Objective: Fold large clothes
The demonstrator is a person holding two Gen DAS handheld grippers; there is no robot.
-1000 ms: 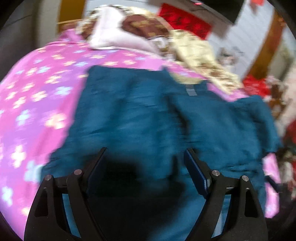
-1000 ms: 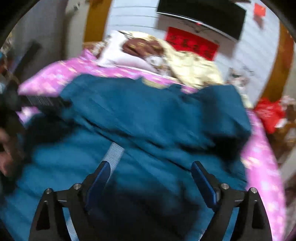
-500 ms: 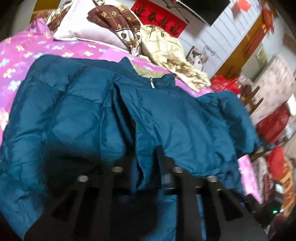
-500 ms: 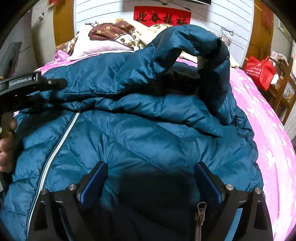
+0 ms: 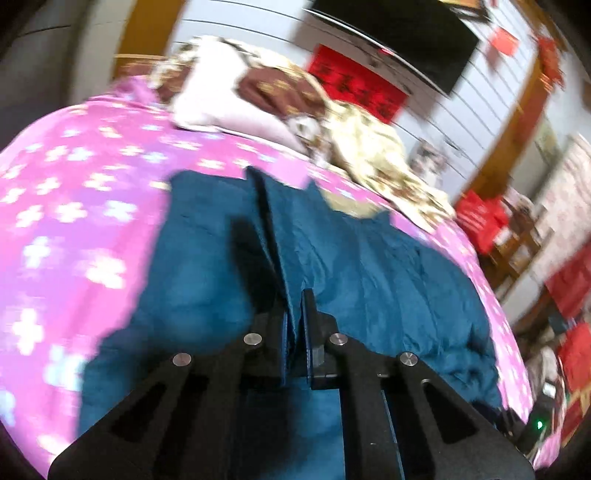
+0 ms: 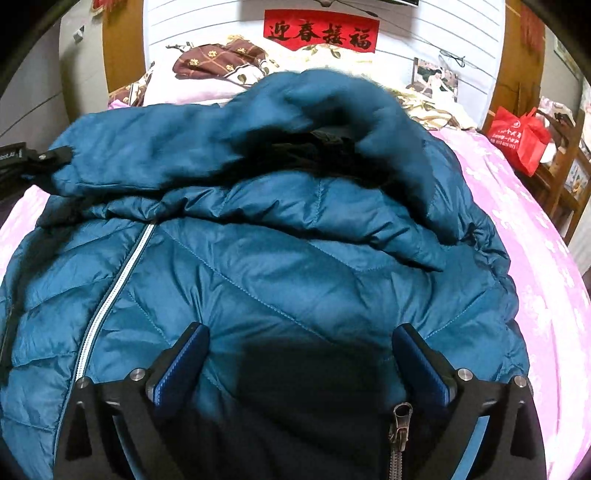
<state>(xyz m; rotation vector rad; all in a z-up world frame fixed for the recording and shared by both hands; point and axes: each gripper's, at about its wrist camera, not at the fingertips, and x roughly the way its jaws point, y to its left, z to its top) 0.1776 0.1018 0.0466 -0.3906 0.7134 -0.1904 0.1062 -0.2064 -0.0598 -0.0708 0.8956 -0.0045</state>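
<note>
Teal padded jacket (image 6: 295, 266): spread on a pink flowered bed (image 5: 74, 206).

Left hand-held gripper (image 5: 294, 325): clamped tight on a jacket fold; blurred view.

Right hand-held gripper (image 6: 301, 354): jaws just widened, holding nothing, over the jacket front; only this view shows the white zip (image 6: 110, 291).

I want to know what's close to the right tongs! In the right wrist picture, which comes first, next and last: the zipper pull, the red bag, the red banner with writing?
1. Zipper pull: lowest in the picture, just below and between the open right tongs, on the blue jacket.
2. Red bag: off to the right, beside the bed.
3. Red banner: on the far wall, top centre.
</note>
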